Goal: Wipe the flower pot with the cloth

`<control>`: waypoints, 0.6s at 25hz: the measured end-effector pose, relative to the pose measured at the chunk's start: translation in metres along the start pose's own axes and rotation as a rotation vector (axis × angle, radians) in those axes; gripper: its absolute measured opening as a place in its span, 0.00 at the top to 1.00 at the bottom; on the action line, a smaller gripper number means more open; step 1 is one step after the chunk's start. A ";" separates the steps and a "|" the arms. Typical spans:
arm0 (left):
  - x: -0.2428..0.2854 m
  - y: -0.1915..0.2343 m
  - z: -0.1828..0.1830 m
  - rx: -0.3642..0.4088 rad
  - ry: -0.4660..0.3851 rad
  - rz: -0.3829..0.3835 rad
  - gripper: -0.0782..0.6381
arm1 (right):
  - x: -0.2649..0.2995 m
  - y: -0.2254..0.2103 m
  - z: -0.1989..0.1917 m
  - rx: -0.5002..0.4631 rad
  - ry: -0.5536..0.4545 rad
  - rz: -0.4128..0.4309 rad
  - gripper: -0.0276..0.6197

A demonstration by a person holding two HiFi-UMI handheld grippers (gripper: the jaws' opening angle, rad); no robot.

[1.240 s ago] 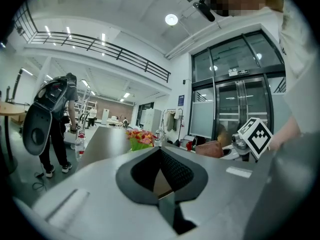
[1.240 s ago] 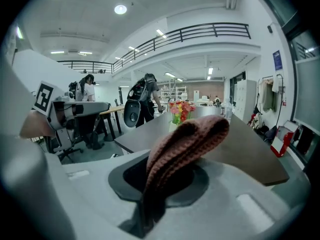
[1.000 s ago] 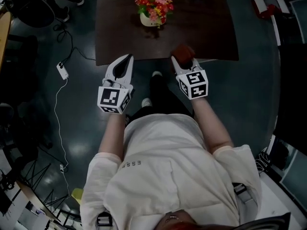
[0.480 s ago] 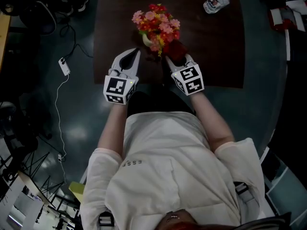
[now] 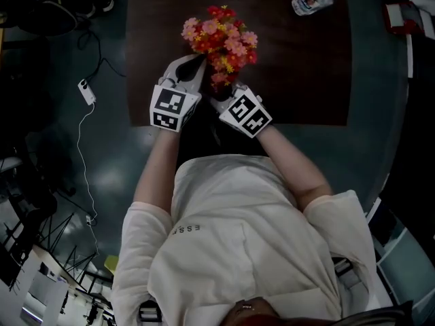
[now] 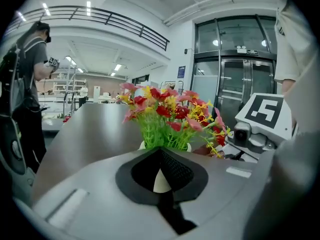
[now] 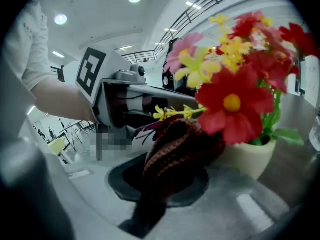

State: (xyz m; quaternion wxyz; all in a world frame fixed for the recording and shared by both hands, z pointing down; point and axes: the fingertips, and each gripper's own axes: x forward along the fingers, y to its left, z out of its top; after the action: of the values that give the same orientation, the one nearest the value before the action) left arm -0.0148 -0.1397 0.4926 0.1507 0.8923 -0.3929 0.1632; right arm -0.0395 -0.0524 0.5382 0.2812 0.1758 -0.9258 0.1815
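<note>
Two grippers on my screens, both at the pot [image 7: 248, 157], which stands near the bench [image 5: 292, 66] front edge.

Left gripper [image 5: 196, 65]: jaws pressed together, empty, pointing at the pot's near wall.

Right gripper [image 5: 220, 96]: pinching the cloth [image 7: 175, 146], the nearer tool. The pot lies just beside the wad, ahead-right; contact unconfirmed.

Pot: upright, long axis vertical, mouth up under flowers [image 5: 219, 36].

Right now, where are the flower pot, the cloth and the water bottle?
flower pot [image 7: 252, 159]: right gripper view, on its cream side wall.
cloth [image 7: 172, 154]: right gripper view, on the bunched knitted fold.
water bottle [image 5: 311, 0]: head view, on the middle of its body.
</note>
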 end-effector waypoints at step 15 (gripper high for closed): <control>0.006 -0.005 -0.001 0.056 0.046 -0.087 0.87 | -0.033 -0.060 -0.034 0.235 0.013 -0.121 0.88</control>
State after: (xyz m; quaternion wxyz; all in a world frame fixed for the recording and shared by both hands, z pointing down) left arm -0.0076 -0.1399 0.4956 0.1416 0.9085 -0.3453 0.1877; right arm 0.0273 -0.0825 0.5596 0.2749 0.2619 -0.8840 0.2726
